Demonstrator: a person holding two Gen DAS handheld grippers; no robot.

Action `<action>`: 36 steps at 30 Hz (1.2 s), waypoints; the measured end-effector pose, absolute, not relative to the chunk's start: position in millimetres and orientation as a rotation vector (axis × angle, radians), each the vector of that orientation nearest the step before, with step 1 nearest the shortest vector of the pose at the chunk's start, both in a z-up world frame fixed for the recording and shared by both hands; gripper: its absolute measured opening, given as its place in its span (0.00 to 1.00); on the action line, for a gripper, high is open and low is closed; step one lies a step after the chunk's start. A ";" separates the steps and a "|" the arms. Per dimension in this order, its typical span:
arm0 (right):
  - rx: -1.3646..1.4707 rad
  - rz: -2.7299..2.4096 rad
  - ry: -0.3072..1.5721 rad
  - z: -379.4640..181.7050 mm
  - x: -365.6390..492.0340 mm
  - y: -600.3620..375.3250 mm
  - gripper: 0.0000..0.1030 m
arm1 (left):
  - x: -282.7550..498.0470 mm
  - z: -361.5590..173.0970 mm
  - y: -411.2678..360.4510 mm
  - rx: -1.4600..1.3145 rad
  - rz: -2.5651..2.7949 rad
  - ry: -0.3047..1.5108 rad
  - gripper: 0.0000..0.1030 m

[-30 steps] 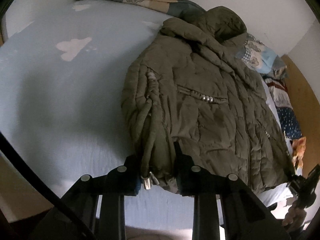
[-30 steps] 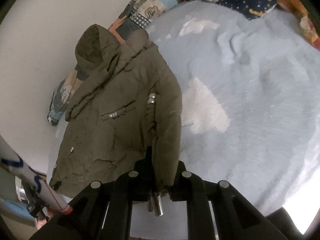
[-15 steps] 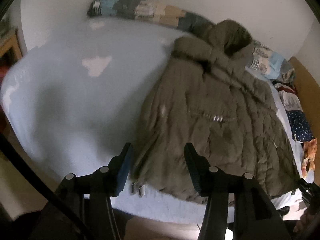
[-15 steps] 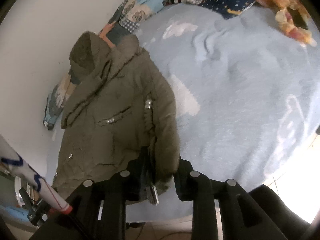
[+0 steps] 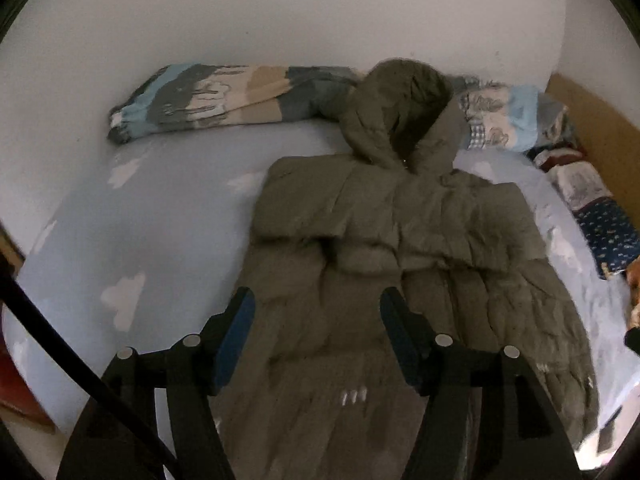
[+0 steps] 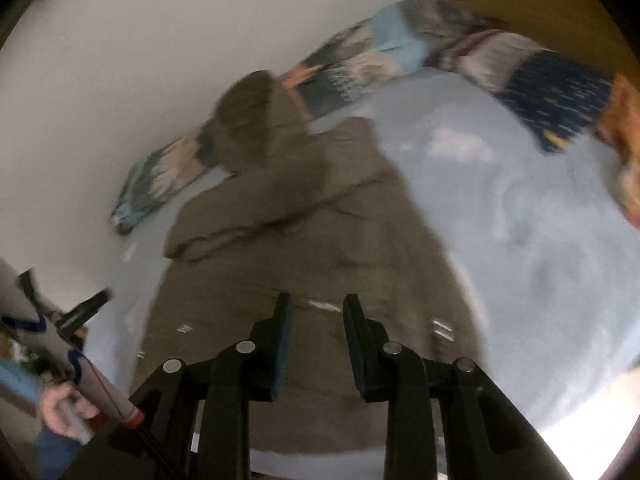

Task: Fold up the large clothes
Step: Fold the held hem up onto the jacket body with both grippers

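Pale-blue cloud-print bedsheet (image 5: 160,216) against a white wall (image 5: 280,12) bears the olive jacket (image 5: 400,240); both grippers (image 5: 316,312) (image 6: 316,312) just opened, empty.

Both wrist views above same jacket (image 5: 400,248)

You have open bed (image 5: 168,216) left of the jacket (image 5: 400,240); a rolled blanket (image 5: 224,100) blocks the far edge, and pillows (image 5: 592,208) crowd the right edge.
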State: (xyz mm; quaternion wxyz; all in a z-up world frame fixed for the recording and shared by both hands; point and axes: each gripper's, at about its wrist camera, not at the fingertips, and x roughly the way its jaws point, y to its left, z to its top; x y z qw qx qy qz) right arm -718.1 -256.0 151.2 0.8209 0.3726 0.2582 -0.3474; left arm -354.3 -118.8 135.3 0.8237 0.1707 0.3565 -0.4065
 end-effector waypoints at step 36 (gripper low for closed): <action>0.634 -0.834 0.661 214.3 -360.7 -606.4 0.36 | -297.4 87.5 -221.9 0.403 -0.830 0.766 0.64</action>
